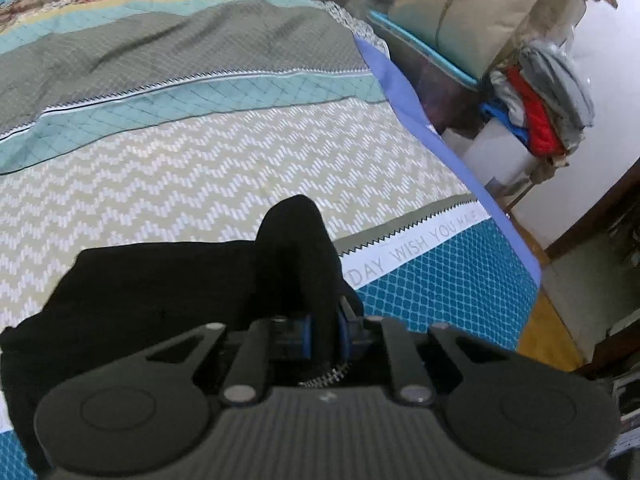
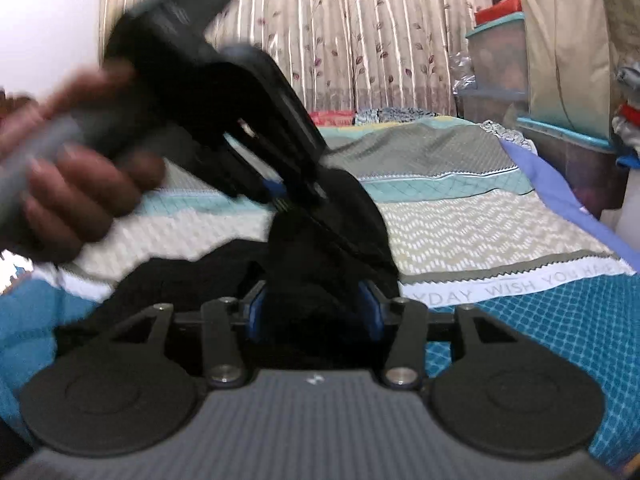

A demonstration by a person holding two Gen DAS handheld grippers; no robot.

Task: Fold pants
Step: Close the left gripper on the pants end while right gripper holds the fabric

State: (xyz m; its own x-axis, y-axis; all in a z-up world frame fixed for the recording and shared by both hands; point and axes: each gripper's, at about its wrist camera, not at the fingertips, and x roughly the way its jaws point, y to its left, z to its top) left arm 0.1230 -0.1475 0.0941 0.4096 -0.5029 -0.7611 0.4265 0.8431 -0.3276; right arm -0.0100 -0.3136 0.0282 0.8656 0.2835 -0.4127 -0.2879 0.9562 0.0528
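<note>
On my feeds the pants point(image 1: 160, 280) are plain black, soft and matte, bunched on the near part of the bed with a metal zipper point(image 1: 324, 374) glinting just behind the left gripper's fingers. My left gripper point(image 1: 324, 332) is pinched nearly closed on a raised fold of that cloth, blue pads tight against it. From the right wrist view, my right gripper point(image 2: 314, 312) stands about half wide with a thick hump of black fabric filling the gap; I cannot tell whether its pads point(image 2: 256, 312) press it. The bedspread point(image 1: 240, 160) is quilted cotton in bands: olive grid, teal diamonds, beige-and-white zigzag, with a periwinkle border.
</note>
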